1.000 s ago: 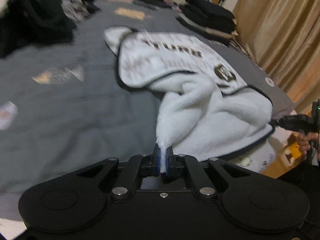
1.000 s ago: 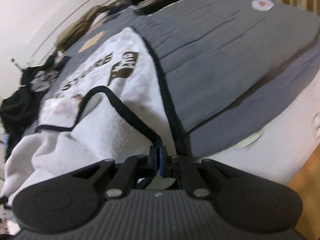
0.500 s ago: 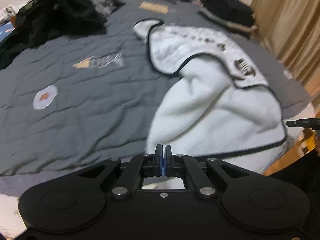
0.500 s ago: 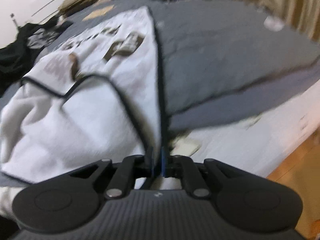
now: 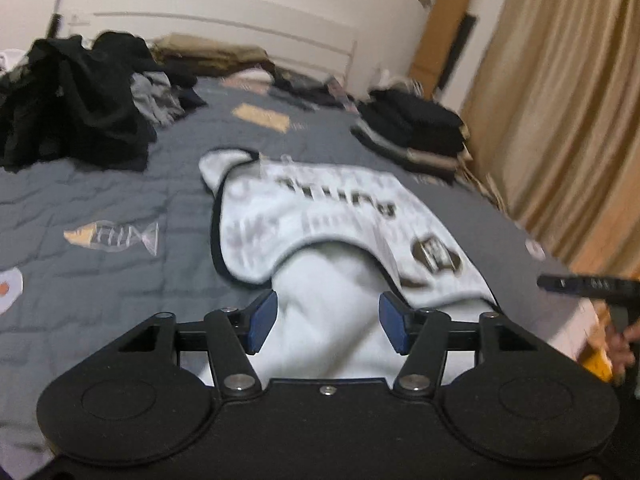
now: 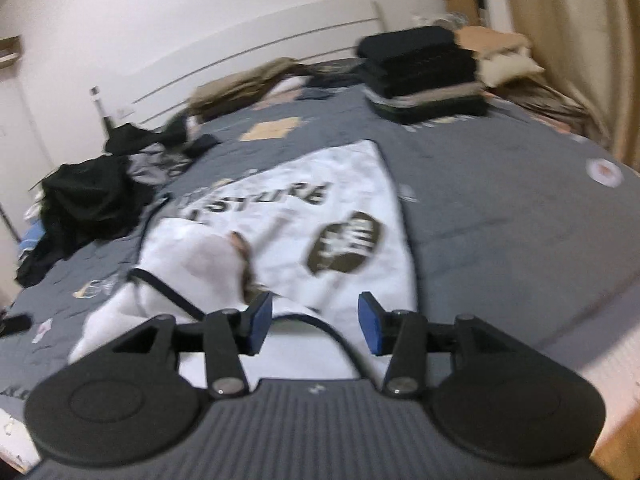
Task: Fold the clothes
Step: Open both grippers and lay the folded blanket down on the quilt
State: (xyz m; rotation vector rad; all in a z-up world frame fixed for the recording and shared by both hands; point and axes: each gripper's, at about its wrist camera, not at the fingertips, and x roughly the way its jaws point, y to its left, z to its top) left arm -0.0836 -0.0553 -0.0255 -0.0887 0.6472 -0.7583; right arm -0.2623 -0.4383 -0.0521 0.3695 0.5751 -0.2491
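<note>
Left gripper (image 5: 327,325): blue pads spread wide, nothing between them; it hangs over the near, plain white part of the garment (image 5: 320,216). Right gripper (image 6: 315,322): pads likewise spread apart, holding nothing, poised above the garment's near edge with its black trim. Garment is a white fleecy piece with dark piping, dark lettering and a brown oval emblem (image 6: 346,246); it lies on the grey quilt (image 5: 100,184), running from near the front edge of the bed toward the middle. One printed flap lies over the plain white layer, part bunched on the left side as seen from the right wrist. The quilt carries a fish motif (image 5: 114,236). Loose black heap (image 5: 72,112) at far left, well apart from the garment. Folded dark stack (image 6: 424,74) at far right, also apart. Tan curtain (image 5: 568,100) beyond the bed's right side. Both views are motion-blurred; lettering not fully legible.
</note>
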